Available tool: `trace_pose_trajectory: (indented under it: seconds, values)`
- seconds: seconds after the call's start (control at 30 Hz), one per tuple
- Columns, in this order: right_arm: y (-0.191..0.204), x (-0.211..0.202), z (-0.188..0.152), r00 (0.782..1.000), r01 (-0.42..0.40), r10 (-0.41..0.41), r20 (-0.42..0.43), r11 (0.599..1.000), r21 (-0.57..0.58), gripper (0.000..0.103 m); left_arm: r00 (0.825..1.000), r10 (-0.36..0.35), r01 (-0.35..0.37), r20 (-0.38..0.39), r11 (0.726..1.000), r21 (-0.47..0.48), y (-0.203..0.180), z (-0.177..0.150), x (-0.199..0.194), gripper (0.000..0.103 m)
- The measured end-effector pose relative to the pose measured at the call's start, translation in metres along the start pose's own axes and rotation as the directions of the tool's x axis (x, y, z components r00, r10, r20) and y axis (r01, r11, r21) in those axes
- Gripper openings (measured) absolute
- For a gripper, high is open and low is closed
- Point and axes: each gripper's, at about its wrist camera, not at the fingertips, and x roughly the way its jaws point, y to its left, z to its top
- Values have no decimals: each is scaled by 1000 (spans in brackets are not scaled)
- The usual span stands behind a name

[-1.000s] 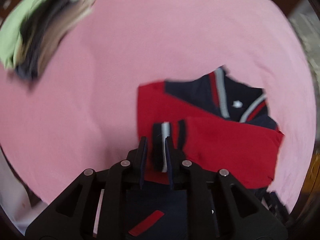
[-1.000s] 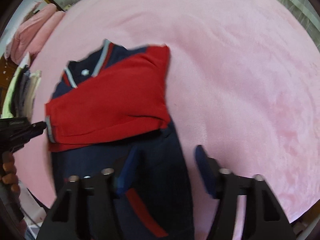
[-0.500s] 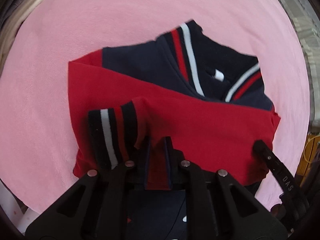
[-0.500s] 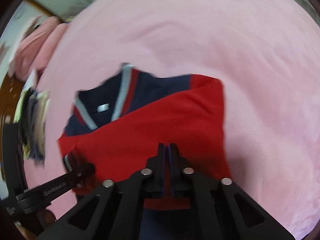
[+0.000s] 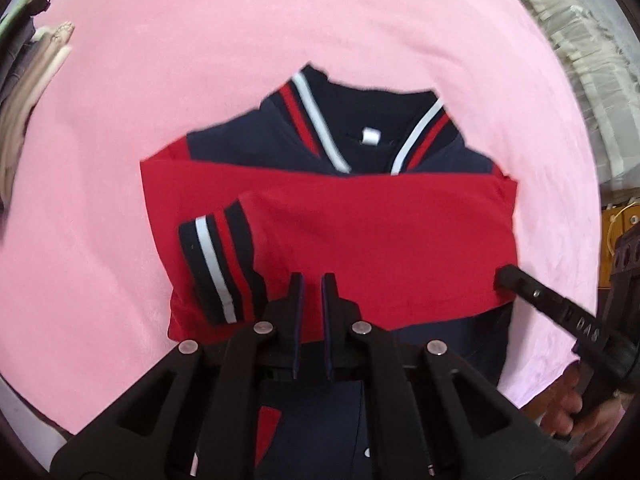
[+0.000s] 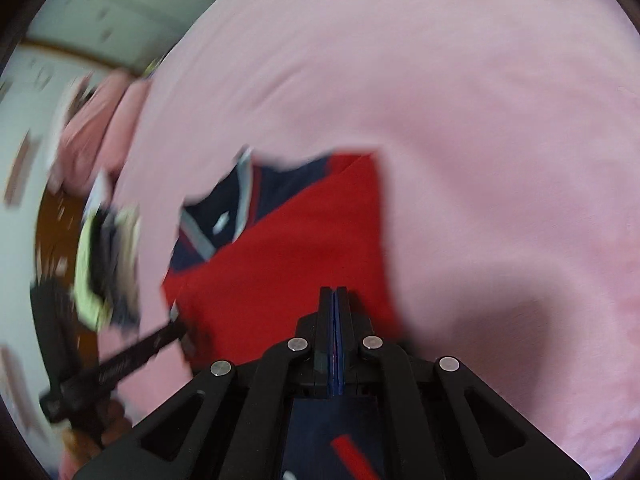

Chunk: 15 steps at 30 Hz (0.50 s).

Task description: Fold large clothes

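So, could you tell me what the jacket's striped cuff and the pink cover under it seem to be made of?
The striped cuff looks like ribbed knit: matte, with banded navy, white and red stripes. The pink cover looks like soft, slightly fuzzy fabric, perhaps fleece or brushed cotton; it is matte with gentle wrinkles.

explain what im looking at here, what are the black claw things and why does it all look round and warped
The black claws are two hand-held grippers, one per hand, each with a fisheye camera looking along its fingers; that bends the picture. One view is from the left gripper, the other from the right gripper. On the pink bedspread lies a red and navy jacket, sleeves folded across its chest. Both grippers are pinched shut on the jacket's lower part. A stack of other clothes sits off to the side.
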Motion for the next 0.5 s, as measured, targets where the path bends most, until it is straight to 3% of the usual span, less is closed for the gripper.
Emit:
trace_pose_trajectory:
  seconds: [0.07, 0.17, 0.23, 0.3, 0.43, 0.5]
  values:
    - [9, 11, -11, 999, 47, -47, 6, 999, 6, 1, 997, 73, -74, -40, 997, -26, -4, 0, 4, 7]
    - [-6, -1, -18, 993, 76, -86, 82, 991, 110, 1, 989, 133, -139, -67, 986, -92, 13, -11, 5, 14]
    - [-23, -19, -27, 984, 91, -112, 139, 984, 151, 1, 990, 129, -135, -48, 982, -135, 26, -22, -3, 25]
    - [-32, -32, -31, 976, 146, -166, 144, 980, 137, 6, 991, 130, -133, -31, 979, -157, 36, -35, -11, 52]
    - [-37, -46, -50, 965, 240, -242, 99, 970, 35, 16, 990, 139, -142, -31, 979, -144, 52, -64, -26, 55]
    - [-47, -59, -71, 959, 269, -268, 95, 963, 4, 28, 987, 159, -162, -33, 979, -123, 55, -80, -29, 55]
